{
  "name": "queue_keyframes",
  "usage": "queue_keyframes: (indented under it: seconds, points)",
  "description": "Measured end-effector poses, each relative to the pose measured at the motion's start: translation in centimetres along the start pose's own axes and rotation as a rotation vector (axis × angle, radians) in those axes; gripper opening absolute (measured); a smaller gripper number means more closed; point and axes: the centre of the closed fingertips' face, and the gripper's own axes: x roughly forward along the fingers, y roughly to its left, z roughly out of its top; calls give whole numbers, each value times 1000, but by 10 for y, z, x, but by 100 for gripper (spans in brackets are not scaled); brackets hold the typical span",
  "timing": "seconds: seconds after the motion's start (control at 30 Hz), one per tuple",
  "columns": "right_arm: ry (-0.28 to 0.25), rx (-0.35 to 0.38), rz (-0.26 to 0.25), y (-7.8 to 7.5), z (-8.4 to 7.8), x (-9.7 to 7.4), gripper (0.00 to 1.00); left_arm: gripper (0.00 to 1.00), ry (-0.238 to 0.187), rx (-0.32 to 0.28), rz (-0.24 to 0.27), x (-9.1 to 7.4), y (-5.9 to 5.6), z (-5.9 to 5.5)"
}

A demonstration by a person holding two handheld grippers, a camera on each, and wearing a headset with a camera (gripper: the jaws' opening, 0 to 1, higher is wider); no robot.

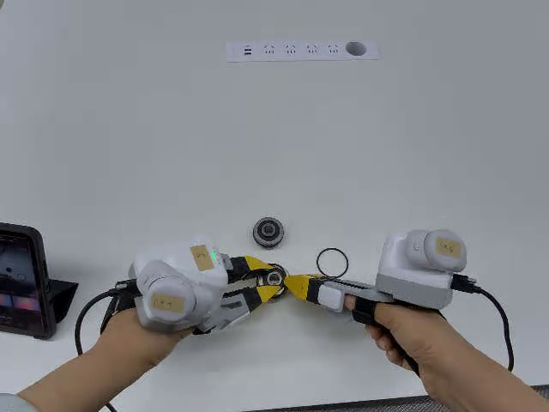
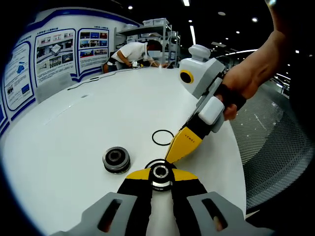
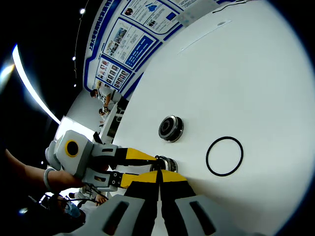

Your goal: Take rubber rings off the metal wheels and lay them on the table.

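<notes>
The left gripper [image 1: 264, 278] has its yellow-tipped jaws part-open and clamped on either side of a metal wheel [image 1: 274, 277], held just above the table [image 1: 274, 137]. In the head view the jaws hide most of this wheel; the left gripper view shows its bright hub and a dark band around its rim.

The right gripper [image 1: 293, 284] comes at the metal wheel from its right. Its jaws are pressed together and their tips touch the wheel's rim. Whether they pinch the dark band cannot be told, since the tips cover the spot in every view.

A second wheel [image 1: 268, 231] lies flat just beyond the metal wheel, apart from it. A loose rubber ring [image 1: 332, 262] lies flat to the metal wheel's right and a little beyond, near the right gripper's jaws but clear of them.

Far beyond the metal wheel lies a white power strip [image 1: 300, 50]. Well to its left stands a tablet [image 1: 19, 279], cut off by the picture's edge.

The left gripper view adds wall posters [image 2: 51, 56] and a person [image 2: 130, 51] bent over the table's far end.
</notes>
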Motion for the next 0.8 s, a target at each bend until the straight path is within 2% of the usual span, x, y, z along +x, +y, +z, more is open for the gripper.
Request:
queue_keyframes:
  seconds: [0.13, 0.4, 0.8]
  points:
    - [0, -1, -2, 0, 0, 0, 2, 20, -3, 9, -6, -1, -4, 1]
    - [-1, -1, -1, 0, 0, 0, 2, 24, -26, 8, 15, -7, 0, 4]
    - [-2, 1, 14, 6, 0, -1, 2, 37, -28, -5, 43, -14, 5, -2]
